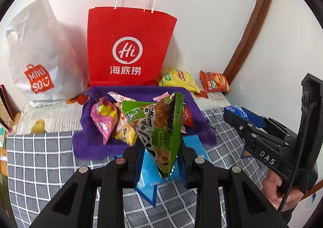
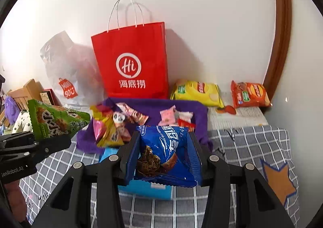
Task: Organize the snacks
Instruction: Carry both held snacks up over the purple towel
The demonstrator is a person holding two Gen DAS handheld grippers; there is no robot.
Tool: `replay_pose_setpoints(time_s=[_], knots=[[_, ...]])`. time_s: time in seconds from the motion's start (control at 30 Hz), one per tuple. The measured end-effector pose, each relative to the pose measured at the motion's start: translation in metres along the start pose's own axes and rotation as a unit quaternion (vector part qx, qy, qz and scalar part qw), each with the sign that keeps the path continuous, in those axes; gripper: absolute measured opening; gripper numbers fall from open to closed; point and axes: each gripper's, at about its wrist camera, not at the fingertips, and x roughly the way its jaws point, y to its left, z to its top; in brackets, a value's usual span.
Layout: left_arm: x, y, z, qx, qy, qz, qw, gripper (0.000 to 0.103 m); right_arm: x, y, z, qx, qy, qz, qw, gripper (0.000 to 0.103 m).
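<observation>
My left gripper (image 1: 160, 157) is shut on a green snack packet (image 1: 161, 131), held upright above the table; it also shows in the right wrist view (image 2: 54, 120). My right gripper (image 2: 163, 153) is shut on a blue chocolate chip cookie packet (image 2: 165, 151), seen at the right in the left wrist view (image 1: 240, 112). A pile of small snacks (image 1: 113, 120) lies on a purple cloth (image 1: 92, 143) just ahead. A red paper bag (image 1: 129, 46) stands behind it by the wall.
A white MINISO plastic bag (image 1: 40, 56) stands left of the red bag. A yellow chip bag (image 2: 197, 92) and an orange chip bag (image 2: 250, 94) lie at the back right. A light blue packet (image 2: 145, 189) lies under the grippers on the checked tablecloth (image 2: 242, 143).
</observation>
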Motion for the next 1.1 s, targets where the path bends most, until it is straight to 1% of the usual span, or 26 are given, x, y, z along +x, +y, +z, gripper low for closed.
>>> replay_pose_setpoints(time_s=[0.07,0.43,0.83,1.1], knots=[[0.004,0.001,0.006,0.000,0.001,0.002,1.0000,0.028,0.006,-0.001,0.008,-0.001,-0.001,0.005,1.000,0.045],[0.028,0.007,0.035,0.003,0.006,0.007,1.0000,0.028,0.042,-0.006,0.037,0.004,0.008,0.000,1.000,0.045],[0.048,0.022,0.060,0.000,0.009,0.014,0.9999,0.028,0.062,-0.009,0.069,0.002,-0.005,-0.003,1.000,0.045],[0.059,0.033,0.072,-0.007,0.007,0.017,0.9998,0.028,0.077,-0.009,0.075,0.000,-0.001,-0.003,1.000,0.045]])
